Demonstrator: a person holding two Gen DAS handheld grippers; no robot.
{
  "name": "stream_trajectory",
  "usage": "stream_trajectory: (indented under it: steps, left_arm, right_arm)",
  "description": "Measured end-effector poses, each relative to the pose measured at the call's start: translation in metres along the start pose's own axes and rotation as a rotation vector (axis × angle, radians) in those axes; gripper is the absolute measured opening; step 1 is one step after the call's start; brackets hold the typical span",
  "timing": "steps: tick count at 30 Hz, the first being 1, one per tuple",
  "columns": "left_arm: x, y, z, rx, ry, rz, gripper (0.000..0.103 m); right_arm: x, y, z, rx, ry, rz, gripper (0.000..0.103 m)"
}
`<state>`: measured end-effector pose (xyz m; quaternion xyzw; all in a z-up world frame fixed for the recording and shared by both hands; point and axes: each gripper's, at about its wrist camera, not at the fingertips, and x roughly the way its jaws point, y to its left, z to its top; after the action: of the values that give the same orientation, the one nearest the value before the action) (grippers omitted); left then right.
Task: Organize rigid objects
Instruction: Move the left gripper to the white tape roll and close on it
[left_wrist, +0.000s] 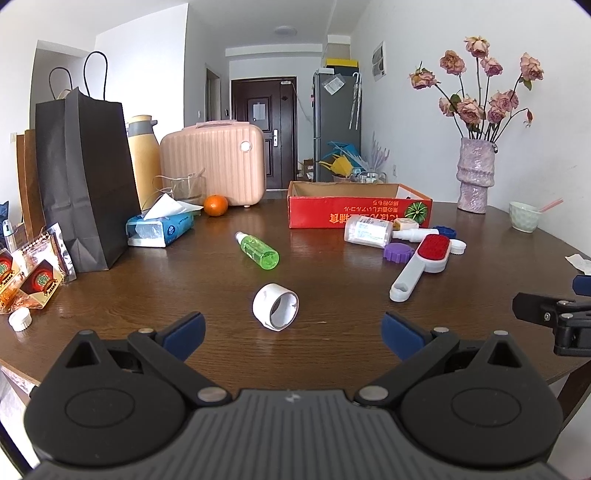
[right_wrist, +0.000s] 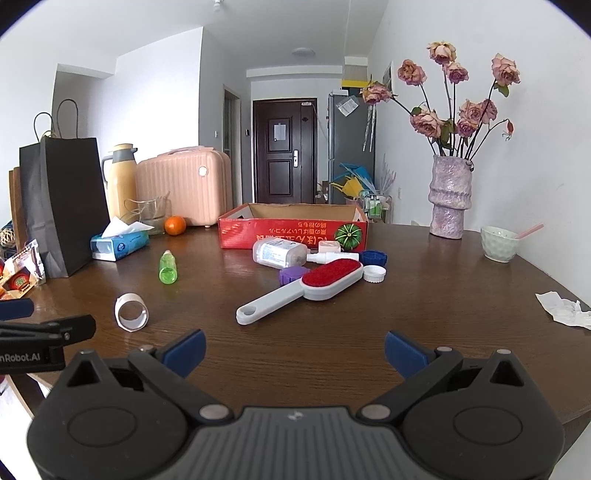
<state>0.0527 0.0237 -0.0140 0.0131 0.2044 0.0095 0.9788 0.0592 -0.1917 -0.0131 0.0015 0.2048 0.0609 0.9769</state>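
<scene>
On the wooden table (left_wrist: 332, 350), the white tape roll (left_wrist: 275, 306) lies on its side just ahead of the left gripper (left_wrist: 293, 334), both grippers' fingers spread and empty, so a clumsy pinch could send it rolling away.

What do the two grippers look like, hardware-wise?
Both match: the left gripper and right gripper have matte black plastic bodies with ribbed centre plates, round pivot housings, silver rivets and blue finger pads. White lettering ending "nRobot.AI" shows on the left one's side.
</scene>
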Motion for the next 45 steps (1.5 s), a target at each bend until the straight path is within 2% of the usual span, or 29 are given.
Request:
stream_trajectory:
  steps: [29,45]
  left_arm:
    - [0.083,0.017,0.014,-0.012,0.124,0.043,0.103]
    - [0.126,0.021,0.022,0.028,0.158,0.051,0.103]
  right_arm:
    - [0.085,-0.002,0.009,0.015,0.133,0.019,0.103]
    - [0.129,-0.001,0.011,0.026,0.199,0.012,0.103]
